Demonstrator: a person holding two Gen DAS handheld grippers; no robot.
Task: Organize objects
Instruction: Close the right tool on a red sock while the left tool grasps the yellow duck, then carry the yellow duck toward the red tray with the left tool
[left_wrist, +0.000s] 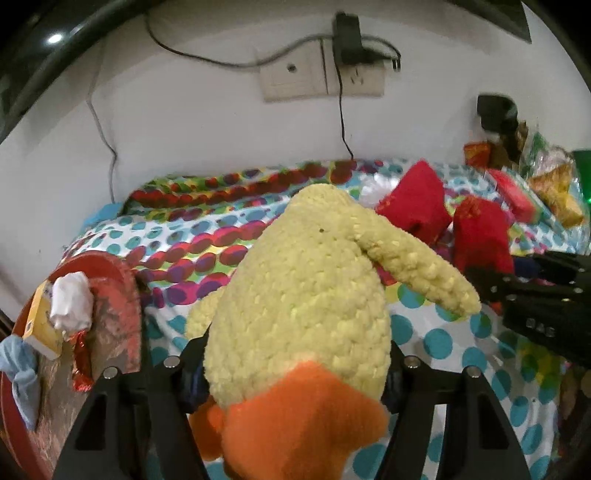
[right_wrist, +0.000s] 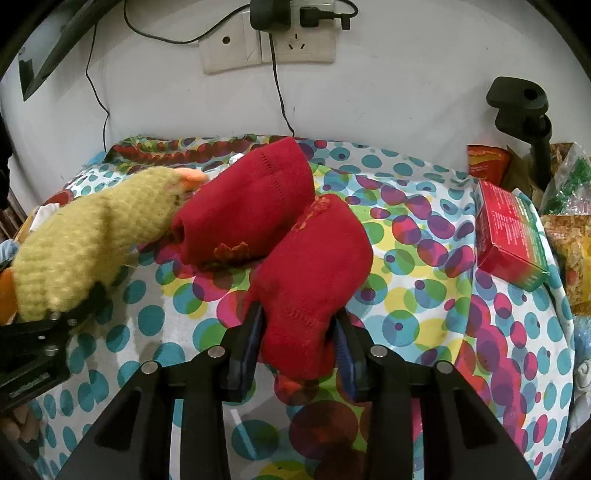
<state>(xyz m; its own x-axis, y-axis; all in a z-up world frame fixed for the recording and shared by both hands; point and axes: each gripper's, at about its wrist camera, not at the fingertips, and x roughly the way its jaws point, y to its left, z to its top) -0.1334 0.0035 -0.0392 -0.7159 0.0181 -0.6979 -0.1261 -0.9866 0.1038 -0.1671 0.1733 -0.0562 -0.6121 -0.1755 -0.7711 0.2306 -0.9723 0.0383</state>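
My right gripper is clamped on the near end of a red sock, whose long axis runs away from me toward the wall. A second red sock lies just beyond, touching it, angled left. At left, my left gripper grips a yellow knitted duck around its body, beak toward the far sock. I judge the right hand nearer the pair.

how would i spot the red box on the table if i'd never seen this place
Start at the table's spotted cloth and go to its right edge, beside the snack bags. The red box lies there: hard-edged, with a green side, unlike the two soft red socks mid-table.
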